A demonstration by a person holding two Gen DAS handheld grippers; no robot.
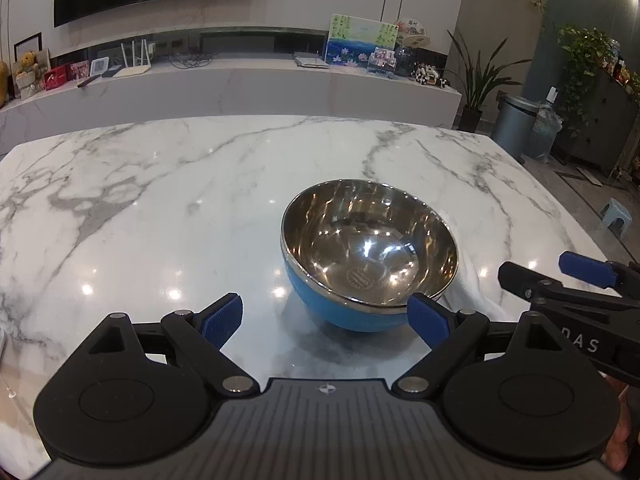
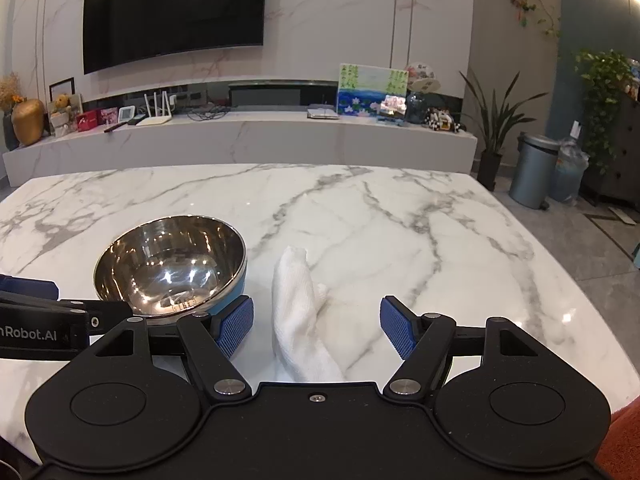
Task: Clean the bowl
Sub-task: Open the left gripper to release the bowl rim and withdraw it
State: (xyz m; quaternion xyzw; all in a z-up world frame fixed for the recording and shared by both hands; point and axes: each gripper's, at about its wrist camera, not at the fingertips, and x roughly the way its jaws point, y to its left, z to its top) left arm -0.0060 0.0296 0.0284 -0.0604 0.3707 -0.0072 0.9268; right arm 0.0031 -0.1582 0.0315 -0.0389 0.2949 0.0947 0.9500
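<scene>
Both grippers wide, empty: right gripper (image 2: 316, 328) over cloth (image 2: 298, 320), left gripper (image 1: 326, 322) by bowl (image 1: 370, 252).

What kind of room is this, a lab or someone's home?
Most likely a home living room: a wall-mounted television above a long marble media console holding a router and keepsakes, with potted plants nearby.

The bowl (image 1: 370, 256) is shiny silver inside and blue outside. Beside the bowl, a plain white cloth (image 2: 298, 312) lies on the white, grey-veined marble table (image 1: 160, 208).
</scene>
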